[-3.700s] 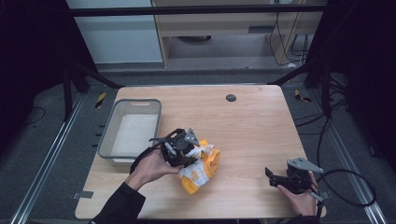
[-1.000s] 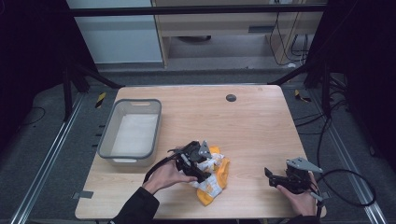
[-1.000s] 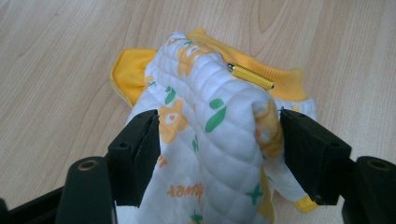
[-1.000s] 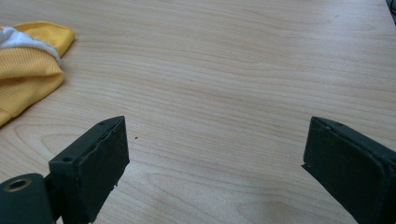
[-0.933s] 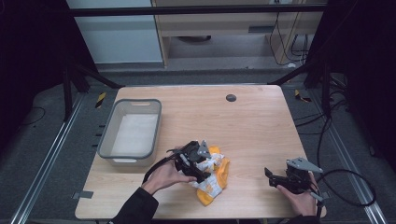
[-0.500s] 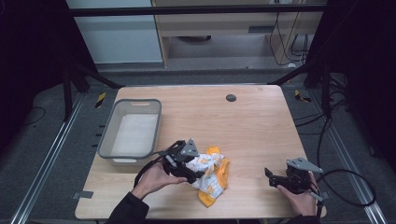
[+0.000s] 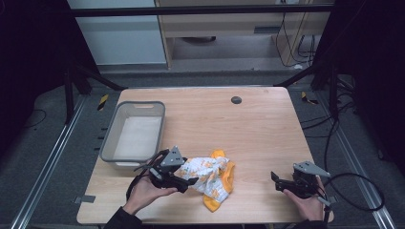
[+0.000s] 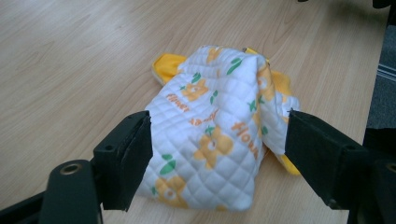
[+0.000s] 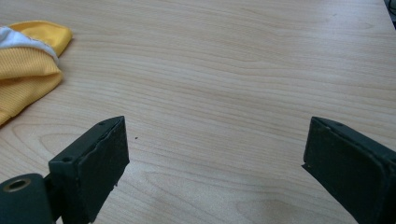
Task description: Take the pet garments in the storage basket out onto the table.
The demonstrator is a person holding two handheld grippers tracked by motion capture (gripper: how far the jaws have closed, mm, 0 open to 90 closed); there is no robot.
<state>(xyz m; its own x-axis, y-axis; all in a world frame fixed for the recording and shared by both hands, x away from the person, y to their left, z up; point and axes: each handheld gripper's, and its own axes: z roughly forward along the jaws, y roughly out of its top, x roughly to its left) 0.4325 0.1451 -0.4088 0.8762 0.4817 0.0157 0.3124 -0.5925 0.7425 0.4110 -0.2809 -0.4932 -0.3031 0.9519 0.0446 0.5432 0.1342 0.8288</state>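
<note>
Left claw (image 8: 212, 154): jaws apart, straddling the cloth (image 8: 219, 135), not clamped.
Right claw (image 9: 212, 158): jaws apart over bare table (image 9: 224, 70), cloth well off to its left.
Risk: closing now may pinch one quilted layer, so the bundle unfolds.
Bin (image 7: 135, 136): beyond left claw.

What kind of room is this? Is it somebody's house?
Probably a lab or workshop, not a house: a bare wooden table inside a black metal frame, with cables on the grey floor.
</note>
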